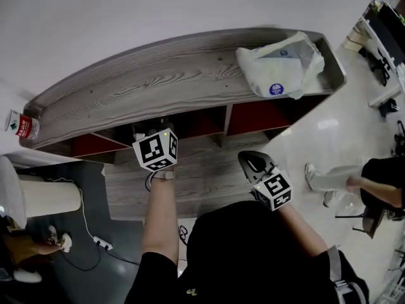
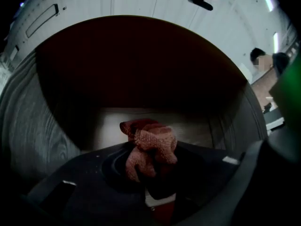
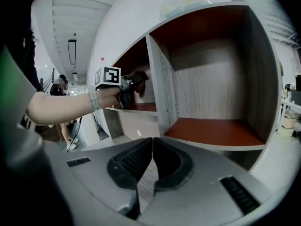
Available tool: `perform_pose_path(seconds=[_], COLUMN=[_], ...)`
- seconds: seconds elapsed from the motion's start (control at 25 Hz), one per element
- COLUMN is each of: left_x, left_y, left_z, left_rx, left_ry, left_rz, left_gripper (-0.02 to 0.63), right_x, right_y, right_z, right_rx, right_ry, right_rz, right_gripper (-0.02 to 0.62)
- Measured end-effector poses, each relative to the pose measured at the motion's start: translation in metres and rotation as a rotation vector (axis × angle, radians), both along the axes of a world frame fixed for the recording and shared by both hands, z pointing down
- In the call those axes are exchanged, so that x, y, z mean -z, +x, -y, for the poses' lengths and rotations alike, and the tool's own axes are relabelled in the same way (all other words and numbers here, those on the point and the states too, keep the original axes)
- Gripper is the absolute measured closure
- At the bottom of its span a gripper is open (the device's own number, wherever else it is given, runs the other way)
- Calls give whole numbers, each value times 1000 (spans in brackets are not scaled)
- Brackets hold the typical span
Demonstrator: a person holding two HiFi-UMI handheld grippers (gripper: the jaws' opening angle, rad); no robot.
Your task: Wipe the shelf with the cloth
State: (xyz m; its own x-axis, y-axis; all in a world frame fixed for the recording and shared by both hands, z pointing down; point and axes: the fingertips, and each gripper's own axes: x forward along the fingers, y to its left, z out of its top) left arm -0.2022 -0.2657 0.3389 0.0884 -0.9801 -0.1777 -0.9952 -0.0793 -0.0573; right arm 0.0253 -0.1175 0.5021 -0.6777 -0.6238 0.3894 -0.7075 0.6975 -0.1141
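The person's black top (image 1: pixel 253 258) fills the bottom of the head view. Beyond it runs the long shelf (image 1: pixel 158 87), grey wood grain on top with dark red compartments below. A white plastic bag (image 1: pixel 281 65) lies on its right end and a small bottle (image 1: pixel 19 125) on its far left end.

The left forearm (image 1: pixel 159 220) is bare and stretched straight ahead, carrying the left gripper (image 1: pixel 154 133) under the top board. The right arm is bent and held back near the body. Its right gripper (image 1: pixel 250 163) points at the shelf from well outside it.

Only the right gripper view shows which compartment the left gripper is in: the one just left of the upright divider (image 3: pixel 160 84). There the forearm runs level.

Only the left gripper view shows the grip. The jaws are clamped on a reddish-brown cloth (image 2: pixel 150 147). It is bunched into a wad, longer along the jaws than across, and pokes forward toward the compartment's back panel. I cannot tell whether it touches the shelf floor.

The right gripper's jaws are pressed together with nothing between them.
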Motion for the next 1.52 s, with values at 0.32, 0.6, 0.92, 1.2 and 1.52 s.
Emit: perform_pose_path(seconds=[0.32, 0.6, 0.92, 1.2, 1.52], left_x=[12, -9, -39, -64, -100], left_y=[100, 148, 149, 133, 74], left_z=[10, 16, 18, 19, 13], left_rx=[-226, -348, -407, -438, -343], left_ry=[23, -53, -194, -367, -567], left_rz=[177, 227, 324, 382, 322], left_gripper=[472, 480, 479, 476, 472], right_x=[-1, -2, -3, -4, -3], right_y=[23, 52, 49, 30, 9], right_z=[-3, -13, -21, -24, -20], right_rx=[-81, -178, -175, -123, -68], right_ry=[-6, -14, -20, -23, -28], right_rz=[11, 14, 11, 13, 34], right_gripper=[597, 597, 597, 597, 597])
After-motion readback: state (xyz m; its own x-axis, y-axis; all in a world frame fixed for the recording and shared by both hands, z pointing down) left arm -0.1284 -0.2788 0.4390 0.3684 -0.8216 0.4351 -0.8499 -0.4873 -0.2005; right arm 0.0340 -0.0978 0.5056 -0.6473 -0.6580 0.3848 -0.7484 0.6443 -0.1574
